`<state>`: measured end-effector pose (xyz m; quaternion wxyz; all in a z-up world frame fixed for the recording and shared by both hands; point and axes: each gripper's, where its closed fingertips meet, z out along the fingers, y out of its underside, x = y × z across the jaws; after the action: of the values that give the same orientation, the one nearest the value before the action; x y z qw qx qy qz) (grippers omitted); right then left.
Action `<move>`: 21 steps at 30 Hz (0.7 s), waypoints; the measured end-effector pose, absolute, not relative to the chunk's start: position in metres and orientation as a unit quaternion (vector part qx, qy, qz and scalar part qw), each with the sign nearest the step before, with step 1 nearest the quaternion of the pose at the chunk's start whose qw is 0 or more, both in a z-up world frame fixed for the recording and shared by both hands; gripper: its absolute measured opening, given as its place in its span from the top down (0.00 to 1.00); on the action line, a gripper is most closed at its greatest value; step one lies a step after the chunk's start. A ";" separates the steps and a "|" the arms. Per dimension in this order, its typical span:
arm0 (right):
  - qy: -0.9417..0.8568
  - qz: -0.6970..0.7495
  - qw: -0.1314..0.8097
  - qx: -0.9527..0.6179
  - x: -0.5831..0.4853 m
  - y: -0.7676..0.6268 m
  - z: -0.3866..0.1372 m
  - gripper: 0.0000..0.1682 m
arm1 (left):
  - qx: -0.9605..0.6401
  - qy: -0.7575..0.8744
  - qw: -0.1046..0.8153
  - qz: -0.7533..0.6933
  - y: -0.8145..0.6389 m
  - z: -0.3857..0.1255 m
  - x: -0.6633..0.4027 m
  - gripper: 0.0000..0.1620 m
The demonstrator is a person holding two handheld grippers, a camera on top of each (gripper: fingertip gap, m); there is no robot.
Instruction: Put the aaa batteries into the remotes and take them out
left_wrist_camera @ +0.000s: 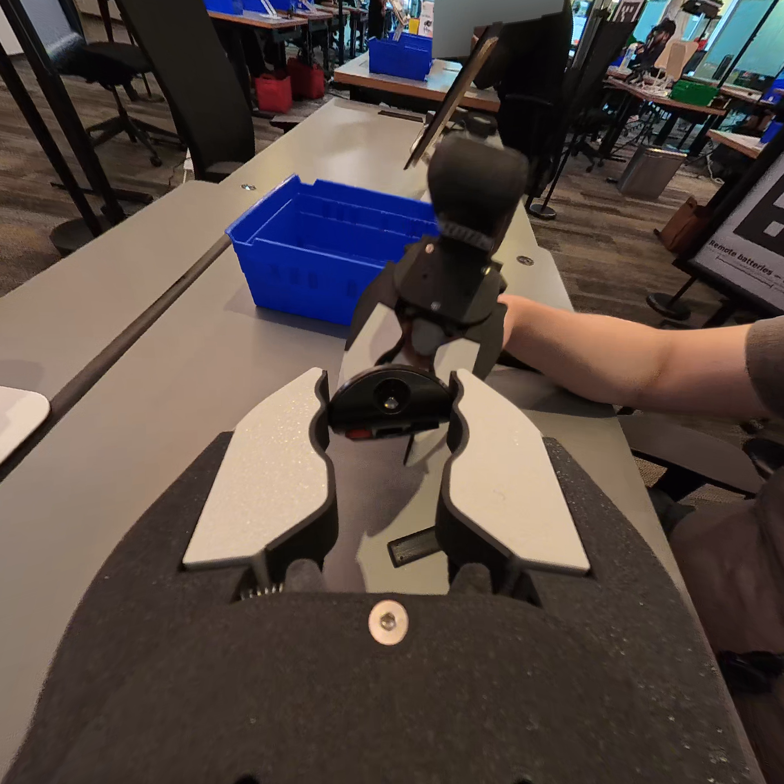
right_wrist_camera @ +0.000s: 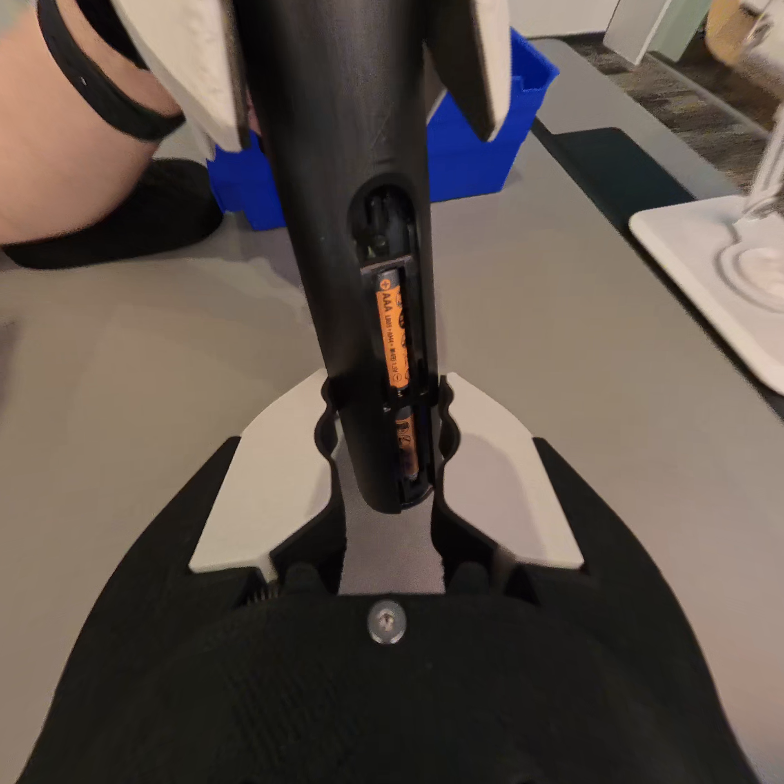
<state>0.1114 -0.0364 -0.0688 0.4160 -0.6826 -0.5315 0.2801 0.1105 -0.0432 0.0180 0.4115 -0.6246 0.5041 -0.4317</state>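
A black remote [right_wrist_camera: 339,169] is held above the grey table [right_wrist_camera: 148,360], one end in each gripper. Its back faces up with the battery bay open. Two orange AAA batteries sit end to end in the bay, one in plain view [right_wrist_camera: 392,331] and one [right_wrist_camera: 405,441] between my right fingers. My right gripper [right_wrist_camera: 386,394] is shut on the remote's near end. My left gripper [left_wrist_camera: 389,394] is shut on the other end [left_wrist_camera: 390,401]; it also shows at the top of the right wrist view [right_wrist_camera: 352,106]. The right gripper [left_wrist_camera: 424,360] faces it in the left wrist view.
A blue bin [left_wrist_camera: 322,250] stands on the table behind the remote. A small flat black piece [left_wrist_camera: 413,551] lies on the table under my left gripper. A white tray [right_wrist_camera: 700,275] sits at the table's side. A person's forearm [left_wrist_camera: 615,360] reaches in from the right.
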 end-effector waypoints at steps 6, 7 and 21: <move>-0.579 0.182 0.422 -0.674 0.126 -0.045 -0.014 0.75 | -0.588 0.512 0.463 -0.422 -0.046 0.030 0.116 0.54; -0.590 0.152 0.416 -0.675 0.128 -0.044 -0.010 0.76 | -0.573 0.507 0.475 -0.435 -0.047 0.036 0.117 0.54; -0.601 0.033 0.469 -0.646 0.125 -0.035 0.014 0.78 | -0.531 0.421 0.541 -0.498 -0.032 0.066 0.104 0.56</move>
<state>0.1246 -0.0350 0.0140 0.4693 -0.6459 -0.6013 0.0333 0.1035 -0.0318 0.0660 0.5412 -0.5305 0.4211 -0.4983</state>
